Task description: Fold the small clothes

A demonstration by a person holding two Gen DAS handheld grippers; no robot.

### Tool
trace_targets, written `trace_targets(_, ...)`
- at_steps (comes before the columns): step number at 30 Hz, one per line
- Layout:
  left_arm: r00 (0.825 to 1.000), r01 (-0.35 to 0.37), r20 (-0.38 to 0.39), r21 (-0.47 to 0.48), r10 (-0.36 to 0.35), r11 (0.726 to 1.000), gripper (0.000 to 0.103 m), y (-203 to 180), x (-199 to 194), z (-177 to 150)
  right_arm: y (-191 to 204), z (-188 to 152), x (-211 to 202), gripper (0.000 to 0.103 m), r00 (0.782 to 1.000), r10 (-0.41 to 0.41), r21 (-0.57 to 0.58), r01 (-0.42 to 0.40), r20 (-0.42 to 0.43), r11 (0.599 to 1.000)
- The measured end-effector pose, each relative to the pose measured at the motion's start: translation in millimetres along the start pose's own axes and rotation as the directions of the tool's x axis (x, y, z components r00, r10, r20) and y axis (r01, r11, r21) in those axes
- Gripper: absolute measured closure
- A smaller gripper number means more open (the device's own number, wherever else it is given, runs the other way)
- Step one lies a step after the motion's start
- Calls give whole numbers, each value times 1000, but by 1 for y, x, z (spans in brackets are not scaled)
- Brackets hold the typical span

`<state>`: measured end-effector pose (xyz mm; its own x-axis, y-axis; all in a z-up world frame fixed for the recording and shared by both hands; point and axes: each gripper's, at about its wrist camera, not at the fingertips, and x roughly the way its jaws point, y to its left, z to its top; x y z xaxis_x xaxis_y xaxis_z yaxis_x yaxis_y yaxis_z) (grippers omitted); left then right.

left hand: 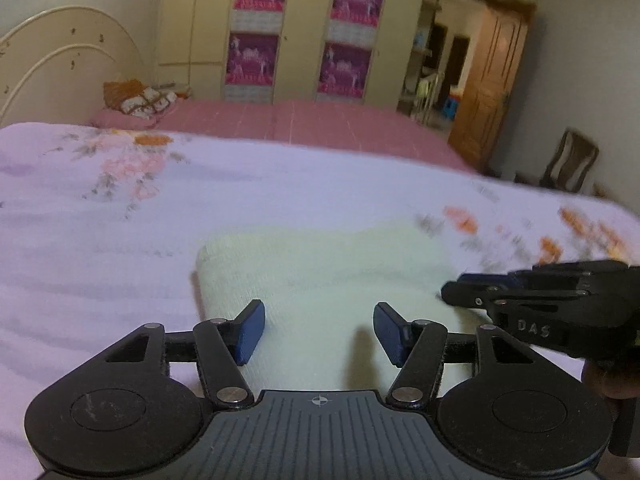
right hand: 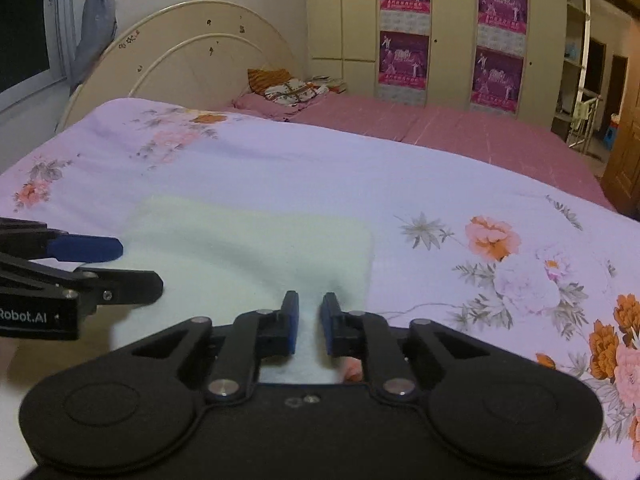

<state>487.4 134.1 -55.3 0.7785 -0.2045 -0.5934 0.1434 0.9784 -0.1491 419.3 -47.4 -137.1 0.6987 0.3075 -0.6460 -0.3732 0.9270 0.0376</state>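
Pale folded garment (right hand: 256, 256): flat on floral bedspread (right hand: 280, 168), long axis crosswise; right gripper (right hand: 309, 322), jaws narrow with cloth between, grip unclear, at near right corner; left gripper (left hand: 319, 332), jaws parted, empty, over near left edge.

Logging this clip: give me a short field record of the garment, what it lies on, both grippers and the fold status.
garment: pale cream cloth, folded flat, rectangular
surface: floral lilac bedspread on a bed
left gripper: jaws apart, above the cloth's near edge, nothing between the pads
right gripper: jaws narrowly apart over the cloth's near right corner; grip on the cloth cannot be told
background: cream headboard, pink sheet, wardrobe with purple posters
fold status: cloth lies in a neat rectangle; both grippers at its near edge
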Motion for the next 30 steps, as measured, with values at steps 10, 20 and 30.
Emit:
trace_targets(10,999,-4,44,5,4,1000,43,-36,-70,-77,17,-45,-78,87,989,145,-85,-146,-22,986)
trace_targets(20,994,-106,-6,130,108,986,42,-55,-93,-117,14,-58,-80,70,994,60,-26,-63,-96,998)
trace_targets(30,989,-150,16,66,149,987,32,-52,-145,-132,23,-85,-117,67,995,22,17,-21,-101,1000)
